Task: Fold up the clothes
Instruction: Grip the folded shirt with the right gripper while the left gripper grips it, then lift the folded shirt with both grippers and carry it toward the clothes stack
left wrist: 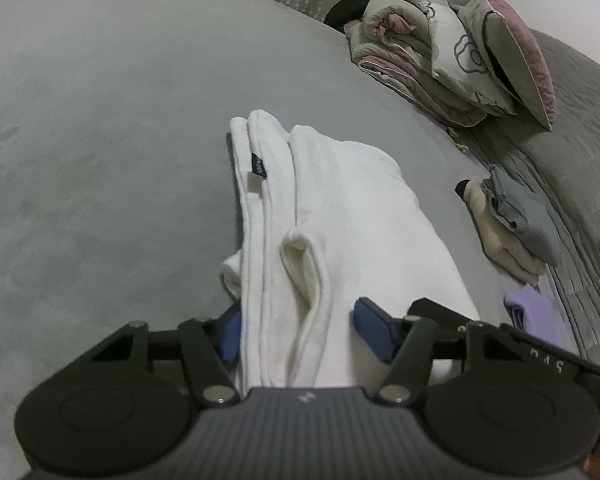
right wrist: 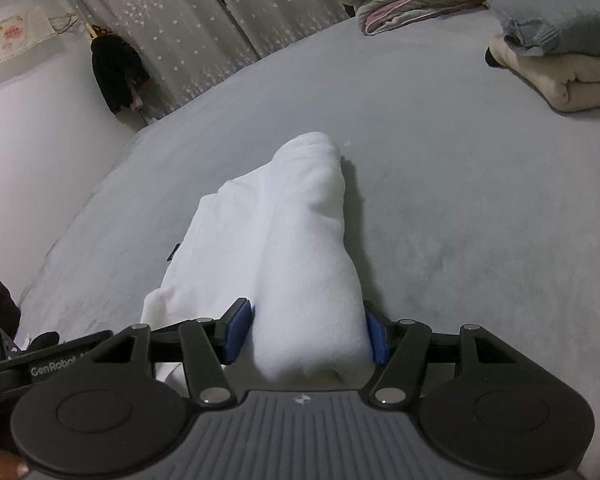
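Two grippers grip one folded white garment (left wrist: 340,216) that lies on the grey bed (left wrist: 100,160), well in from the bed's edges. The left gripper (left wrist: 300,328) has its blue pads (left wrist: 374,330) set either side of the stacked, folded layers at the garment's near end, at a middling width; the cloth fills the gap, the left pad is partly hidden behind the fabric, and the right pad lies against the cloth. The right gripper (right wrist: 308,330) clasps the thick rolled fold of the same garment (right wrist: 300,240) at its near end, both blue pads (right wrist: 238,330) pressed against the sides of the roll, again at a middling width. In the left wrist view a small dark label (left wrist: 257,168) shows on one of the folded edges. Towards the far side of the bed sits a bundled quilt with pillows (left wrist: 440,60), grey and pink. Nearer, by the bed's side edge, a folded grey piece rests on a folded beige piece (right wrist: 572,80), and a lilac cloth (left wrist: 532,312) lies just beside them. A star-patterned curtain (right wrist: 172,32) hangs beyond the bed's far edge, with a dark item (right wrist: 116,76) hanging on the wall beside it.
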The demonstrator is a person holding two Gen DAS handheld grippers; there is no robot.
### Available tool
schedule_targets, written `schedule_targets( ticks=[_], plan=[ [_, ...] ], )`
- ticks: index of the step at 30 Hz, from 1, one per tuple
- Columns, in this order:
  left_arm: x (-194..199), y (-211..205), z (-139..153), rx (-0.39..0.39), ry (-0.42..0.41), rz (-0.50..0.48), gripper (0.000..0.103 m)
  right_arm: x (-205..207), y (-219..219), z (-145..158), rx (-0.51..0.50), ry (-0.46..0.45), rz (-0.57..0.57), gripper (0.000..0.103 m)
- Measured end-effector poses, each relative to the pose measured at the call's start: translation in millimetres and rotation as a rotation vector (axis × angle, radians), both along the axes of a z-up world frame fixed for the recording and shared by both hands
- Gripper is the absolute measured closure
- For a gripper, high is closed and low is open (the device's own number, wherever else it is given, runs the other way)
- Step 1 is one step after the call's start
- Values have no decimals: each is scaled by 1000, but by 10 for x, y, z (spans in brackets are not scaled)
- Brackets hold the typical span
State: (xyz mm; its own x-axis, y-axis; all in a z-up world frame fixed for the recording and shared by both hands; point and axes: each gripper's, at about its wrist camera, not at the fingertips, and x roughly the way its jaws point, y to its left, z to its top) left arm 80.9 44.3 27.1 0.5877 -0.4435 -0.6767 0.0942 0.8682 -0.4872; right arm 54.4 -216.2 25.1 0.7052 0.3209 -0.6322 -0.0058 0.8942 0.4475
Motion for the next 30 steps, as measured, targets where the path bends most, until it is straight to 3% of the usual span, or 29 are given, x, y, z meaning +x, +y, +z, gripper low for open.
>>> schedule_targets(
  ticks=[11,13,14,15,21,26,30],
  plan=[
    [31,-12,-27,-1,4,4,39,-4,-14,-23,27,6,-11,41],
    [30,-10,-31,2,1,7,44,-9,-7,-26,27,5,-13,41],
    [30,-9,-32,4,0,9,55,-12,0,-23,23,3,-12,41],
    [36,2,-31,1,4,11,62,-18,14,-14,10,-4,-8,42],
    [70,89,19,-48,34,24,76,-135,227,192,-151,-116,36,52],
    [47,88,73,-45,31,28,78,-274,516,338,-346,-228,106,52],
    [43,54,67,-26,23,19,78,-229,458,278,-326,-187,97,52]
  ],
)
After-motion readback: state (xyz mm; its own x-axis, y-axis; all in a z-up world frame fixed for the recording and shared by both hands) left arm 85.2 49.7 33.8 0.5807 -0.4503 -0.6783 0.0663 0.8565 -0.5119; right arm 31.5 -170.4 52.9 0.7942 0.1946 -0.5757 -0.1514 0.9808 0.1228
